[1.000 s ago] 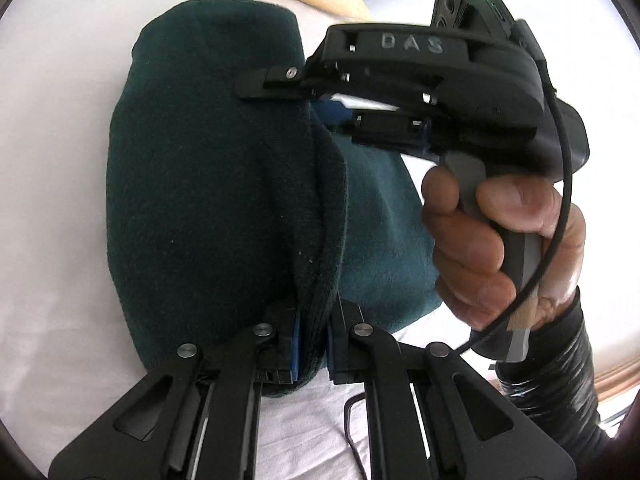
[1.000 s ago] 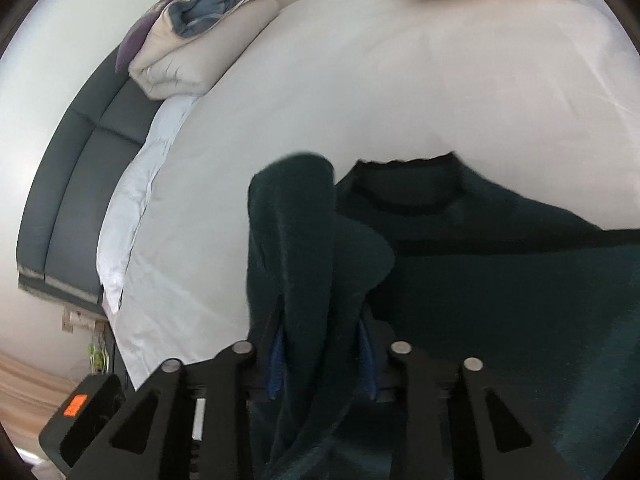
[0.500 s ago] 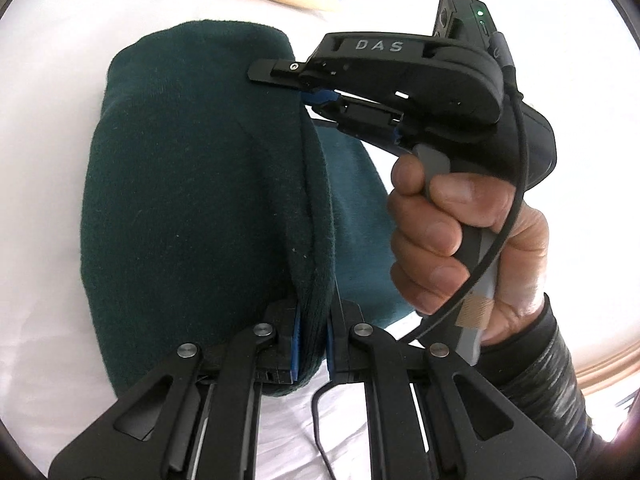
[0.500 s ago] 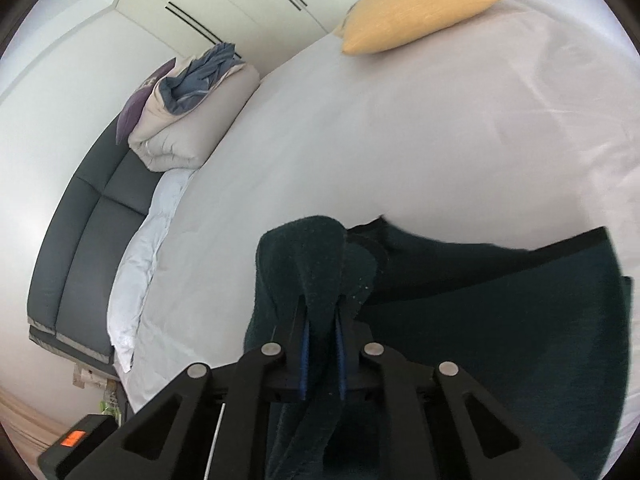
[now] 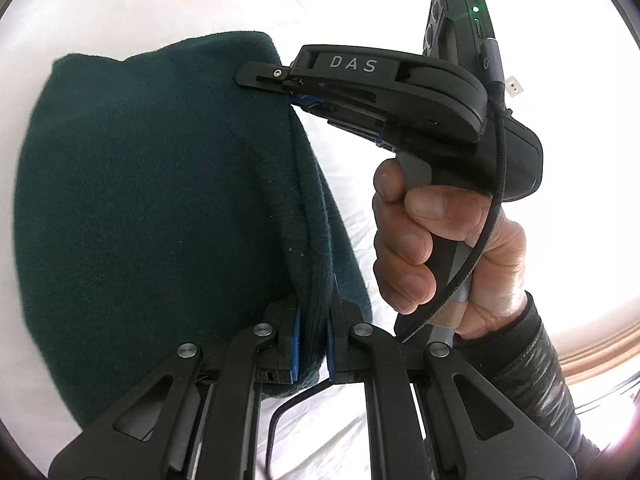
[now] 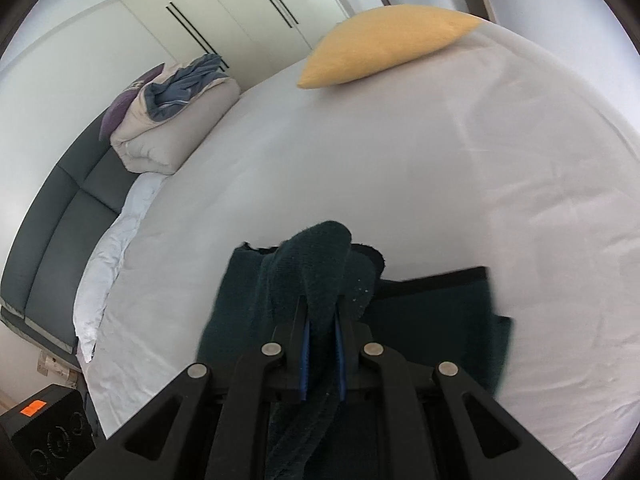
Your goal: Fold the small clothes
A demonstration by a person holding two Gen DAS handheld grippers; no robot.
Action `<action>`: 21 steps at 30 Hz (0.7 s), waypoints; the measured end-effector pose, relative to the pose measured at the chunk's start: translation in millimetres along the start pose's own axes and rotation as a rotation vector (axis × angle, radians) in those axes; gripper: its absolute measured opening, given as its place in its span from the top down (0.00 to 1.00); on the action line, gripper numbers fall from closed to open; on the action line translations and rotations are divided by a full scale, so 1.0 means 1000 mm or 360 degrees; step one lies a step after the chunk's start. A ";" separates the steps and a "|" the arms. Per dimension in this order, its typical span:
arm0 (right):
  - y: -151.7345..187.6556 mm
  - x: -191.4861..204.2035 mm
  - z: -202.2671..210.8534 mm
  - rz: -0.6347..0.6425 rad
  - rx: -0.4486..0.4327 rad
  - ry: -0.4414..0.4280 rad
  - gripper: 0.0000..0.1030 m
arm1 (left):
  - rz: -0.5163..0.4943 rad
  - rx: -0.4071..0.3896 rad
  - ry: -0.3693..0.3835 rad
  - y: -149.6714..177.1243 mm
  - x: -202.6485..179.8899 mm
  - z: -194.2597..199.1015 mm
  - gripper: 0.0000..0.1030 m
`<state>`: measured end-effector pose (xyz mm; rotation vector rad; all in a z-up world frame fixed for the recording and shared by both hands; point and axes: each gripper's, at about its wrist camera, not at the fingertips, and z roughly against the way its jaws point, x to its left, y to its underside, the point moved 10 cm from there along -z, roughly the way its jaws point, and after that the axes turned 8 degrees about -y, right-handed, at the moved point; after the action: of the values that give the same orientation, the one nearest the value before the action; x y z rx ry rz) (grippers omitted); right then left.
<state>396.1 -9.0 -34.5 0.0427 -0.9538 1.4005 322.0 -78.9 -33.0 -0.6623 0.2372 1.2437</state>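
Note:
A dark green fleece garment (image 5: 152,208) hangs folded over between both grippers above a white bed. My left gripper (image 5: 312,344) is shut on its thick edge at the bottom of the left wrist view. My right gripper (image 5: 296,88) appears there too, held by a hand, and is shut on the garment's far edge. In the right wrist view my right gripper (image 6: 322,356) pinches a fold of the garment (image 6: 320,268), and the rest of it (image 6: 436,312) drapes down onto the sheet.
The white bed sheet (image 6: 400,168) spreads all around. A yellow pillow (image 6: 384,44) lies at the far end. A folded duvet pile (image 6: 172,120) sits on a dark grey sofa (image 6: 64,216) to the left. A black box (image 6: 48,432) stands on the floor.
Both grippers have lifted the garment's edge higher. The right gripper has closed tight on its fold and tilted up, so more of the bed and pillow shows.

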 end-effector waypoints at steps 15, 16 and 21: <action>0.008 -0.070 0.022 -0.0118 -0.0014 0.0035 0.90 | -0.0036 0.0061 -0.0023 -0.029 0.012 0.003 0.93; 0.009 -0.073 0.022 -0.0128 -0.0016 0.0035 0.90 | -0.0023 0.0063 -0.0023 -0.030 0.014 0.003 0.93; 0.011 -0.082 0.013 -0.0180 -0.0001 0.0046 0.89 | -0.0021 0.0048 -0.0047 -0.036 0.021 0.005 0.93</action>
<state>390.4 -79.5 -79.7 0.0747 -0.9139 1.2936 361.3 -65.7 -27.9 -0.6182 0.2263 1.2340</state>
